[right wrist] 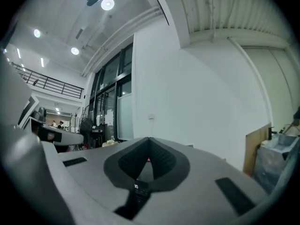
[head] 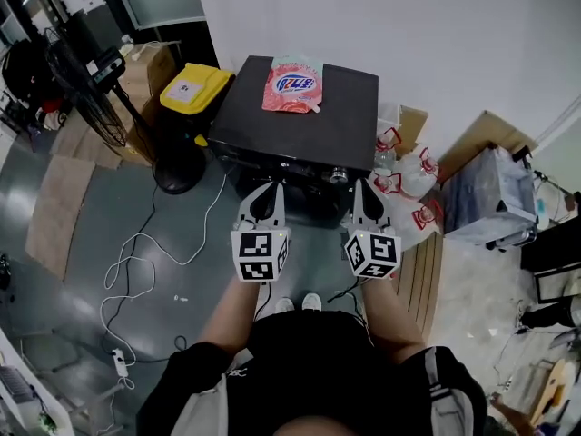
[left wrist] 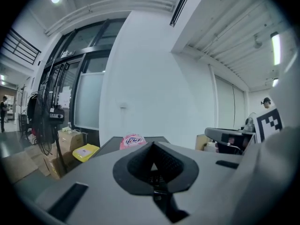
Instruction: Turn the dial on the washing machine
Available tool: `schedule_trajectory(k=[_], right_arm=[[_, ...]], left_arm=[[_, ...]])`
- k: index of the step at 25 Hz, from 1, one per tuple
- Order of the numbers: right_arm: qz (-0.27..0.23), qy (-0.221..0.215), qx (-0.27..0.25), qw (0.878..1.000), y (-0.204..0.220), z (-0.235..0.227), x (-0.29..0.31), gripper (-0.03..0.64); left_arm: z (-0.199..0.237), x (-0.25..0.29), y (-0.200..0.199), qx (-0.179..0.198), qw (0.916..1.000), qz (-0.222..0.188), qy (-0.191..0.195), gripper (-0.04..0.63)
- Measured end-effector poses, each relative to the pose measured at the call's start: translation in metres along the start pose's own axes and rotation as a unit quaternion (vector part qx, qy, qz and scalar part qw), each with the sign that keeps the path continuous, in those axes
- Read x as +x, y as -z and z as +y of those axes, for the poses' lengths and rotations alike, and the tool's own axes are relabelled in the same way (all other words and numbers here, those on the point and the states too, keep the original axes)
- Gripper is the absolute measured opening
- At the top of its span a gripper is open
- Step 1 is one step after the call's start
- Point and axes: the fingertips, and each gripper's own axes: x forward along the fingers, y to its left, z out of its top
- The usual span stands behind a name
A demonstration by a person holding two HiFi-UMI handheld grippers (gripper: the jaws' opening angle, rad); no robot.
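Dial (head: 339,174) sits on the front panel of the washing machine (head: 295,107), facing the person. The right gripper (head: 366,193) is just in front of it and nearer than the left gripper (head: 265,198). Both grippers are closed on nothing.

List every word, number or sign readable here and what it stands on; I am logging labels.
"30": pale digits in the dark gap below the jaws of the right gripper; on what, I cannot tell.
Pink bag on the washing machine: blue logo, too blurred to read.
Yellow lid: white label, too small to read.
Marker cubes: square patterns only, no words.
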Motion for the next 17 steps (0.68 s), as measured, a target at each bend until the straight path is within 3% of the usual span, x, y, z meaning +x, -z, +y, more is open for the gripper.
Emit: schedule_trajectory(k=[17], right_arm=[[-0.015, -0.014, 0.013, 1.000, -0.015, 0.006, -0.009, 0.002]], left_arm=[[-0.020, -0.012, -0.016, 0.026, 0.9996, -0.007, 0.006, 0.009]])
